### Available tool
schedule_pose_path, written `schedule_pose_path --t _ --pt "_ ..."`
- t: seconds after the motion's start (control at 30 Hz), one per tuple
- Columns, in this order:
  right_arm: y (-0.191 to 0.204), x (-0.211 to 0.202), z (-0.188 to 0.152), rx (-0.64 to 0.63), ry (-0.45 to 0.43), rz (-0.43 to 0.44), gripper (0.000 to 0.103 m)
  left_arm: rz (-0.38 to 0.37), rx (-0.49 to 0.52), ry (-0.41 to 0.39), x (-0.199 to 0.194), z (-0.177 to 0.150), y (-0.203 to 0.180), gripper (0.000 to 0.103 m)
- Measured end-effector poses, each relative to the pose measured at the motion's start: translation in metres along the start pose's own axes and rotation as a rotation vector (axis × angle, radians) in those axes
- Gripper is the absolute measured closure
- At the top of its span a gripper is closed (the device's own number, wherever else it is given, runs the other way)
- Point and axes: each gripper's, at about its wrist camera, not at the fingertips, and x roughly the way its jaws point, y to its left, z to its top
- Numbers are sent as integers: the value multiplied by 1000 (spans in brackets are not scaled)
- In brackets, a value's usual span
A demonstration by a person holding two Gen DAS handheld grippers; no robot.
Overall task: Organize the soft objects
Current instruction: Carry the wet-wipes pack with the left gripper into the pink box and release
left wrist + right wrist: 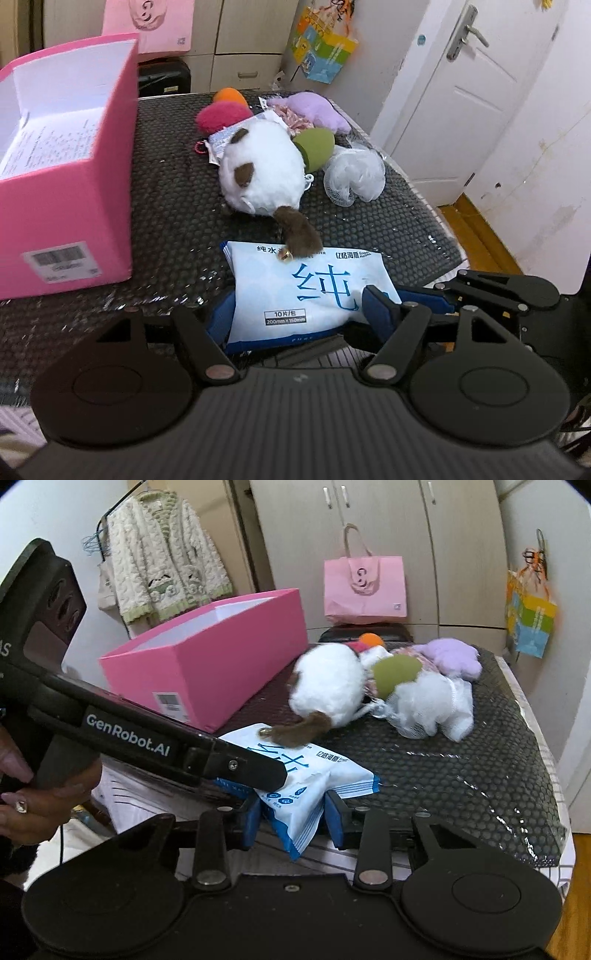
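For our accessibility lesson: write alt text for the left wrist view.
The left gripper clamps a white-and-blue wet-wipe packet at the near edge of a black dimpled mat. Beyond lie a white plush cat and other soft toys; an open pink cardboard box stands left.

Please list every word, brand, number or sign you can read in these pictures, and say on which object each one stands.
"GenRobot.AI": on the left gripper, along its arm.
"纯": large blue character on the wipes pack.
"10片/包" and "200mm×150mm": small box on the same pack.
"纯水": top edge of the pack; the rest is hidden by the plush toy's tail.
Barcode label on the pink box: too blurred to read.
Printing inside the box: too small.
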Motion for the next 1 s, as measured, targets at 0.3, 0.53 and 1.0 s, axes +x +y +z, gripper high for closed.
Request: schedule_pose_path --t 0.3,0.53,1.0 --pt "40 -6 30 -48 81 61 61 -25 -79 7 -51 -6 27 31" --pt "81 -9 61 -133 35 88 61 -6 -62 -70 -102 5 49 31" --pt "126 38 159 -238 -34 135 61 132 -97 -210 -148 75 105 28"
